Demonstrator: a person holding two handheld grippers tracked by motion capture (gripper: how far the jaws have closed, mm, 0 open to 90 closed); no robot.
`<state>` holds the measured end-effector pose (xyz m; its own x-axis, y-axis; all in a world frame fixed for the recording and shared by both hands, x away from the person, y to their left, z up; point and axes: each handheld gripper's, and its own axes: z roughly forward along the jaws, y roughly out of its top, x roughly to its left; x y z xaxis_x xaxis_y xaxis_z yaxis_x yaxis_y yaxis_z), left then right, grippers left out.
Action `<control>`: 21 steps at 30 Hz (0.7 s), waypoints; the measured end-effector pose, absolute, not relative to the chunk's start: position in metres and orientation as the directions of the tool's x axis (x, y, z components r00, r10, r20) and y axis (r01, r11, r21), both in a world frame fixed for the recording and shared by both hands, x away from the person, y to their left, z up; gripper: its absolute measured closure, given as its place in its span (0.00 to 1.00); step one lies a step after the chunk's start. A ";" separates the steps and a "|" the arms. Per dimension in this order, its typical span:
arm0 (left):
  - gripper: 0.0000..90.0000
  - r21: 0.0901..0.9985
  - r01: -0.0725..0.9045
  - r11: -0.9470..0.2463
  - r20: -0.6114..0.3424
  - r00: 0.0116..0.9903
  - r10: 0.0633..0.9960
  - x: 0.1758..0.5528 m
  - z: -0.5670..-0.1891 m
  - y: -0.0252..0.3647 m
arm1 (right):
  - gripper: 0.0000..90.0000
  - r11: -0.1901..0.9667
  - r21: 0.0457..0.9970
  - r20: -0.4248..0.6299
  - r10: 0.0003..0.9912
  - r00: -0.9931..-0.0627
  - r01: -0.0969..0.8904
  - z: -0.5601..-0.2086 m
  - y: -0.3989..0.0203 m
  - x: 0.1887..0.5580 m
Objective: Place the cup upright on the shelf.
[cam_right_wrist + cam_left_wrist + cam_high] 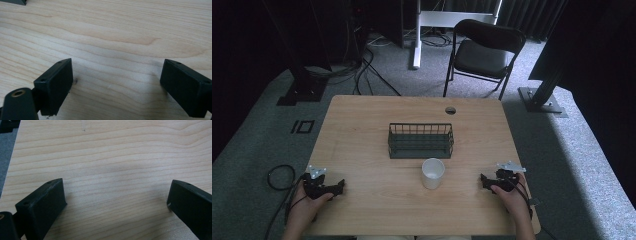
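Resting on table (pixel 362 120), both apart: left gripper (pixel 343 185) jaws wide, nothing between; right gripper (pixel 482 178) same. White cup (pixel 432 173) between, just before wire basket (pixel 420 140).

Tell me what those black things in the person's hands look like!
Each hand holds a chunky black two-jaw gripper: the left gripper and the right gripper. Each gripper carries a small grey three-cornered plate on top. Close up, the jaws are flat, blocky black pads with tiny round holes. A thin black cable trails from each gripper. The forearms look bare, with no sleeves.
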<state>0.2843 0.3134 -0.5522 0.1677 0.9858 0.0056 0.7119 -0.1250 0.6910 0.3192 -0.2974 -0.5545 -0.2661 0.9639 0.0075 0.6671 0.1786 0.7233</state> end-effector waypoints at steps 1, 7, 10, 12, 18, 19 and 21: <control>0.02 0.691 0.712 -0.125 0.006 0.168 0.986 0.284 -0.552 0.313 | 0.12 0.179 0.723 0.007 0.964 -0.266 0.667 -0.554 -0.297 0.319; 0.02 0.691 0.712 -0.125 0.005 0.168 0.986 0.284 -0.552 0.313 | 0.12 0.179 0.723 0.007 0.964 -0.266 0.667 -0.554 -0.297 0.319; 0.02 0.691 0.712 -0.125 0.005 0.168 0.986 0.284 -0.552 0.313 | 0.12 0.178 0.723 0.008 0.964 -0.266 0.667 -0.554 -0.297 0.319; 0.02 0.691 0.712 -0.125 0.006 0.168 0.986 0.284 -0.552 0.313 | 0.12 0.179 0.723 0.007 0.964 -0.266 0.667 -0.554 -0.297 0.319; 0.02 0.690 0.711 -0.138 0.008 0.183 0.983 0.284 -0.552 0.313 | 0.12 0.178 0.723 0.008 0.964 -0.266 0.667 -0.554 -0.297 0.319; 0.02 0.690 0.711 -0.138 0.008 0.183 0.983 0.284 -0.552 0.313 | 0.12 0.178 0.723 0.008 0.964 -0.266 0.667 -0.554 -0.297 0.319; 0.02 0.690 0.708 -0.152 0.010 0.201 0.980 0.284 -0.552 0.313 | 0.12 0.178 0.723 0.008 0.964 -0.266 0.667 -0.554 -0.297 0.319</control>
